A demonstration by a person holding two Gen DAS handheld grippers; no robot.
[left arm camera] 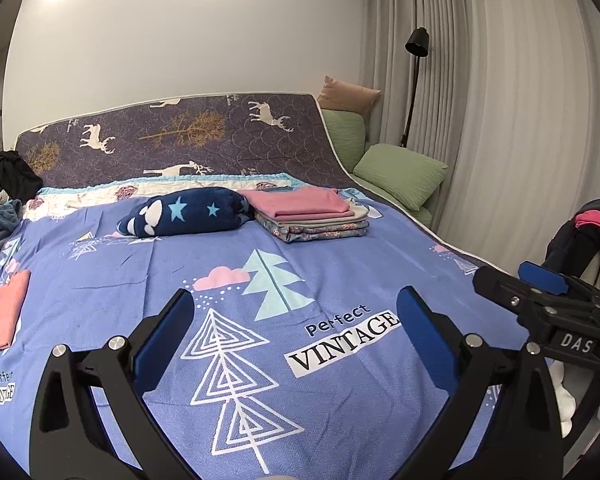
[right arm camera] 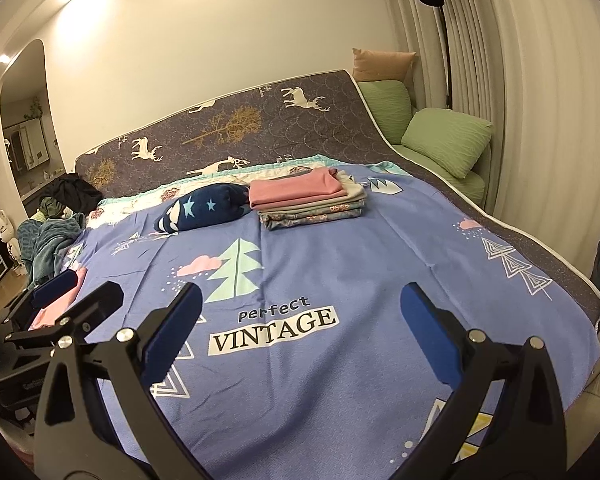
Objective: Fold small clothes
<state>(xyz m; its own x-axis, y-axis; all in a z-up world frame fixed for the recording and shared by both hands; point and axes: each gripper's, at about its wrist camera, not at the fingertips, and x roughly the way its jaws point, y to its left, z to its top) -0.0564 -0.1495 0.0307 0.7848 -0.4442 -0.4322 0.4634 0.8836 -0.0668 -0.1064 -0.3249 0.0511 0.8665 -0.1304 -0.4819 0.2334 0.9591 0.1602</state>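
Observation:
A stack of folded clothes (left arm camera: 312,216) (right arm camera: 304,196) with a pink piece on top lies at the far side of the blue printed sheet (left arm camera: 340,264) (right arm camera: 340,264). A salmon-pink folded cloth (left arm camera: 4,312) (right arm camera: 60,304) rests at the sheet's left edge. My left gripper (left arm camera: 296,320) hovers open over the near middle of the sheet, holding nothing. My right gripper (right arm camera: 300,312) is also open and empty, just to its right. Each shows at the edge of the other's view: the right gripper (left arm camera: 540,284), the left gripper (right arm camera: 76,300).
A navy star-print plush bundle (left arm camera: 184,212) (right arm camera: 204,208) lies left of the stack. Dark clothes (left arm camera: 4,172) and a teal blanket (right arm camera: 48,240) are heaped at far left. More garments (left arm camera: 588,220) pile up at right. Green pillows (left arm camera: 400,176) and a floor lamp (left arm camera: 416,80) stand beyond the bed.

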